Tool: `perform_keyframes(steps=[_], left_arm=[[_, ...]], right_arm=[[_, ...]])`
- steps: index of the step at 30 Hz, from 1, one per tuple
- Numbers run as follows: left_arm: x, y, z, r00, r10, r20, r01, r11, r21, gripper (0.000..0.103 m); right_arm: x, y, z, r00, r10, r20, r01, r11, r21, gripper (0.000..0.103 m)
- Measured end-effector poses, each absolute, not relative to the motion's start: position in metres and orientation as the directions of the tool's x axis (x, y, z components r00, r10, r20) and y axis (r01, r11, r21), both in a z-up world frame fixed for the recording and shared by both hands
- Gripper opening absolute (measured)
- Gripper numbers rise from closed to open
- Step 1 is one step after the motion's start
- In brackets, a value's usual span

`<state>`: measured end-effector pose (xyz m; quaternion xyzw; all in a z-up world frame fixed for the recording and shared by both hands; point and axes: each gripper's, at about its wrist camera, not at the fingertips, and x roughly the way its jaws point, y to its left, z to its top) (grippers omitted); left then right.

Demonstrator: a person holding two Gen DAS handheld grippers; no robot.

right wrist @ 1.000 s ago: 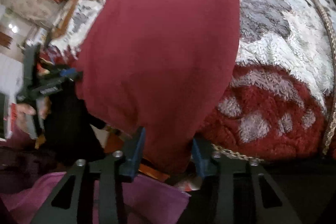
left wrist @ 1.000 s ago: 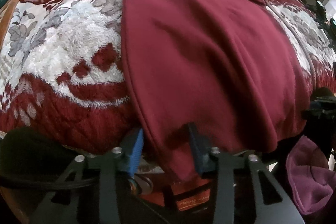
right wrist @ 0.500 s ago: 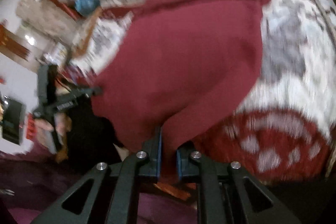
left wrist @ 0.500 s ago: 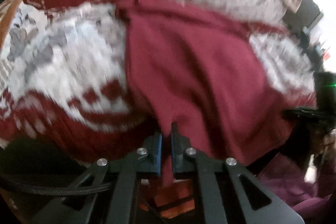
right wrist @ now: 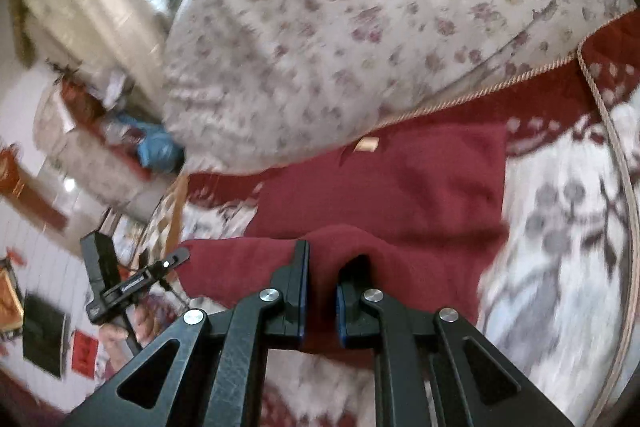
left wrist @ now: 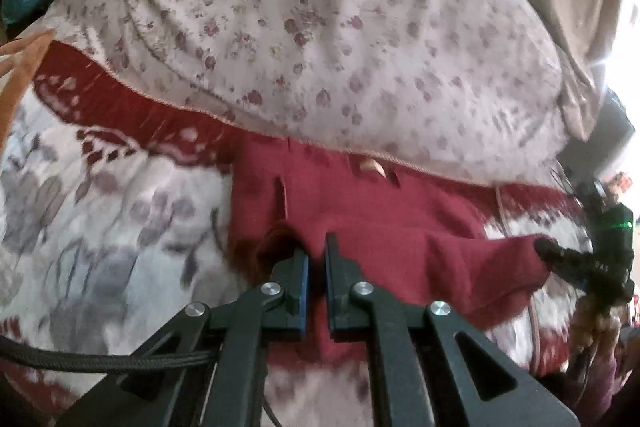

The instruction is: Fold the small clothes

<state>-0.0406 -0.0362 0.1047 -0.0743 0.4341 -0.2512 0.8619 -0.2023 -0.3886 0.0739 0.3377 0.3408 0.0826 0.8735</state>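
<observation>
Maroon garment (left wrist: 400, 227), hem clamped by both the left claw (left wrist: 316, 263) and right claw (right wrist: 322, 267), is carried toward twelve o'clock to fold it in half.

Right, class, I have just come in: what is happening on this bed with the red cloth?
A person is folding a dark red garment on a red and white blanket, using two hand-held grippers. The left gripper and the right gripper are each shut on one corner of the garment's near edge. That edge is lifted and carried over towards the far end, which lies against a floral pillow. The fold is not yet laid down.
</observation>
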Motion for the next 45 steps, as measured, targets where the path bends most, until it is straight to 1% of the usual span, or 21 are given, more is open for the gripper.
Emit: perform_keyframes(steps=[4,8,11,13,14,15,16,17,18,22,24,26,28,29,32,35,39,41,42,43,45], left_arm=[[0.007,-0.053,0.082,0.484,-0.492,-0.724,0.319,0.869,-0.377,0.006],[0.037,-0.064,0.048,0.436,-0.470,-0.767,0.305,0.879,-0.366,0.006],[0.044,-0.060,0.035,0.431,-0.472,-0.769,0.299,0.879,-0.372,0.008],[0.047,-0.058,0.035,0.420,-0.493,-0.762,0.290,0.869,-0.402,0.012],[0.048,-0.057,0.036,0.420,-0.500,-0.757,0.288,0.865,-0.411,0.022],[0.048,-0.056,0.039,0.432,-0.507,-0.746,0.287,0.862,-0.419,0.037],[0.047,-0.053,0.044,0.459,-0.505,-0.731,0.284,0.863,-0.418,0.045],[0.045,-0.050,0.049,0.498,-0.490,-0.715,0.275,0.871,-0.406,0.056],[0.042,-0.048,0.053,0.532,-0.478,-0.699,0.270,0.878,-0.396,0.057],[0.034,-0.047,0.062,0.562,-0.457,-0.690,0.290,0.890,-0.353,0.058],[0.031,-0.046,0.064,0.555,-0.461,-0.693,0.317,0.887,-0.336,0.058],[0.028,-0.045,0.068,0.515,-0.509,-0.690,0.371,0.858,-0.356,0.058],[0.027,-0.046,0.068,0.447,-0.561,-0.696,0.434,0.817,-0.380,0.058],[0.026,-0.048,0.067,0.419,-0.570,-0.707,0.460,0.804,-0.377,0.058],[0.024,-0.053,0.065,0.420,-0.554,-0.719,0.479,0.808,-0.343,0.058],[0.031,-0.056,0.057,0.424,-0.536,-0.730,0.452,0.824,-0.342,0.058],[0.045,-0.059,0.038,0.426,-0.473,-0.771,0.379,0.868,-0.323,0.060],[0.052,-0.062,0.025,0.432,-0.426,-0.795,0.343,0.893,-0.292,0.060],[0.054,-0.064,0.020,0.435,-0.402,-0.806,0.333,0.903,-0.271,0.060],[0.056,-0.065,0.015,0.438,-0.372,-0.819,0.322,0.915,-0.244,0.060],[0.059,-0.065,0.007,0.437,-0.342,-0.832,0.303,0.927,-0.222,0.064]], right_arm=[[-0.155,-0.413,0.063,0.748,0.317,-0.583,0.166,0.761,0.627,0.012],[-0.116,-0.431,0.025,0.721,0.310,-0.619,0.241,0.726,0.644,0.014],[-0.109,-0.435,-0.001,0.700,0.284,-0.655,0.286,0.730,0.621,0.017],[-0.106,-0.439,-0.003,0.689,0.290,-0.664,0.291,0.729,0.619,0.021],[-0.106,-0.441,0.001,0.694,0.284,-0.661,0.287,0.733,0.617,0.026],[-0.108,-0.444,0.007,0.706,0.270,-0.655,0.282,0.741,0.609,0.031],[-0.112,-0.447,0.014,0.723,0.243,-0.647,0.280,0.754,0.595,0.048],[-0.117,-0.451,0.021,0.739,0.201,-0.643,0.290,0.766,0.574,0.058],[-0.121,-0.455,0.025,0.746,0.179,-0.641,0.300,0.769,0.564,0.060],[-0.140,-0.472,0.038,0.777,0.126,-0.617,0.334,0.749,0.572,0.060],[-0.146,-0.470,0.048,0.785,0.137,-0.605,0.308,0.760,0.572,0.060],[-0.150,-0.457,0.060,0.775,0.174,-0.608,0.246,0.803,0.542,0.060],[-0.150,-0.436,0.065,0.740,0.216,-0.637,0.169,0.857,0.487,0.060],[-0.147,-0.423,0.062,0.702,0.245,-0.669,0.129,0.880,0.457,0.060],[-0.131,-0.398,0.044,0.639,0.278,-0.717,0.087,0.900,0.426,0.060],[-0.102,-0.390,0.028,0.602,0.209,-0.770,0.148,0.919,0.365,0.060],[-0.083,-0.417,0.023,0.668,0.133,-0.732,0.271,0.873,0.406,0.060],[-0.069,-0.429,0.015,0.673,0.098,-0.733,0.294,0.874,0.386,0.060],[-0.061,-0.433,0.007,0.654,0.081,-0.752,0.308,0.880,0.362,0.059],[-0.053,-0.437,0.000,0.628,0.063,-0.775,0.334,0.878,0.342,0.057],[-0.040,-0.450,-0.021,0.588,0.066,-0.806,0.394,0.847,0.357,0.054]])
